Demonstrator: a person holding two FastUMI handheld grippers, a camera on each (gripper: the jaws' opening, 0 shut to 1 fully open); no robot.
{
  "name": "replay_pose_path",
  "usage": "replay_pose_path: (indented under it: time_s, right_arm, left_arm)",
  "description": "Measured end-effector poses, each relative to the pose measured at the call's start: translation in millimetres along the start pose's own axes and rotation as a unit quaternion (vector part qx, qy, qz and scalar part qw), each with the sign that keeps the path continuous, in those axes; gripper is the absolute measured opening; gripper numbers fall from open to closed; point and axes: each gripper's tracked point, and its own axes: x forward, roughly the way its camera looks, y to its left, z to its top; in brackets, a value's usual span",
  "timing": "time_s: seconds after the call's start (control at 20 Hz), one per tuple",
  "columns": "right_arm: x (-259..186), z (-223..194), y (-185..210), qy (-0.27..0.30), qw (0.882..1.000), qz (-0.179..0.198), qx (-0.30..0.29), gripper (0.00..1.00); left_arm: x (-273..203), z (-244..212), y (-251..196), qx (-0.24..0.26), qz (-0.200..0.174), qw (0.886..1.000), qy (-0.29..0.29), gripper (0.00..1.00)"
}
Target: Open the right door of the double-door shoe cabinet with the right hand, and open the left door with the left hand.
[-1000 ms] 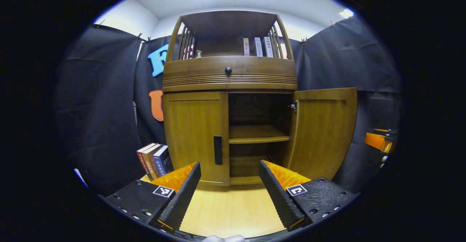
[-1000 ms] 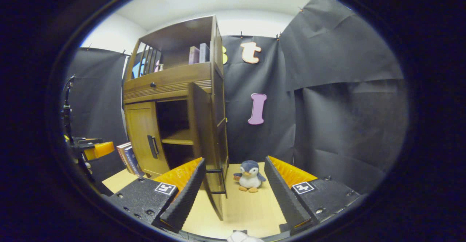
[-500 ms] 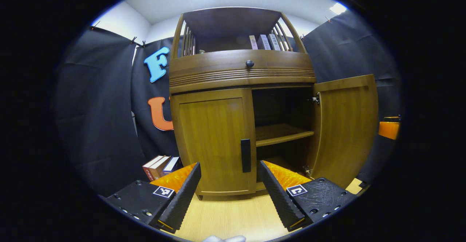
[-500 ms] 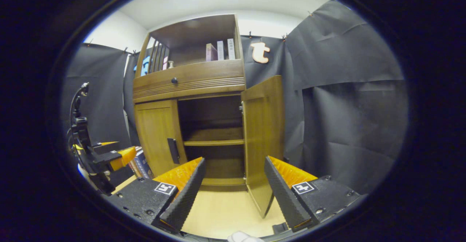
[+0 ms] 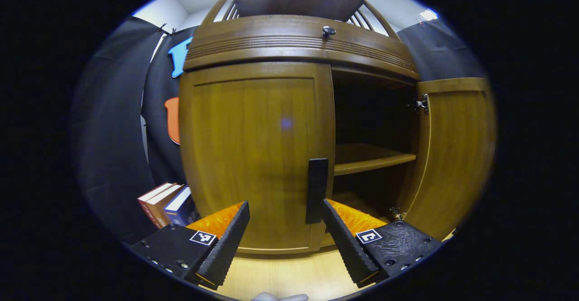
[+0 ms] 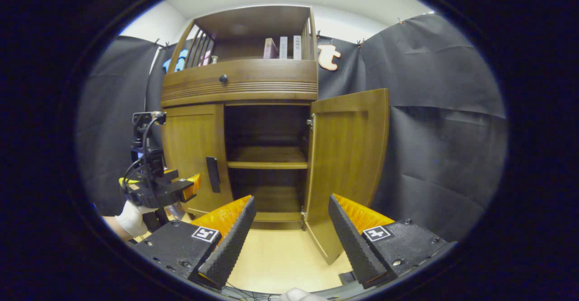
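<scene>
Since one second ago, the left gripper [image 5: 285,228] is coming much closer to the shoe cabinet [image 5: 298,47], so the left door [image 5: 253,151] is now looking very big in the left gripper view. Its fingers are standing wide apart and are holding nothing. The dark handle [image 5: 316,197] of the left door is sitting just above the gap between them, closer to the finger on the right of that view, and I cannot tell if it is touching. This door is staying shut.

The right door [image 6: 348,156] is standing wide open, and a wooden shelf [image 6: 267,158] is showing inside. The right gripper [image 6: 291,231] is turning back to face the cabinet front from some way off, with its fingers also spread and empty, above the light wooden floor [image 6: 280,265]. In the right gripper view, the left gripper [image 6: 192,188] is hovering near the left door handle, held by a gloved hand [image 6: 131,217]. Some books [image 5: 165,201] are leaning on the floor beside the cabinet.
</scene>
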Motion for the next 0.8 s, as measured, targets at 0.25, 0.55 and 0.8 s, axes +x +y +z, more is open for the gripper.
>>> replay_pose_path:
  time_s: [0.25, 0.55, 0.8]
  right_arm:
    - [7, -5, -24, 0.019, 0.999, -0.036, 0.004, 1.0]
    - [9, -12, -39, 0.029, 0.998, -0.052, 0.009, 0.99]
    - [7, -12, -39, 0.028, 0.998, -0.05, 0.0, 1.0]
  left_arm:
    - [52, -12, -20, -0.007, -0.011, 1.0, 0.01, 1.0]
    - [77, -26, -21, 0.007, -0.009, 1.0, 0.019, 0.71]
    - [86, -30, -39, 0.004, -0.035, 0.999, 0.013, 0.43]
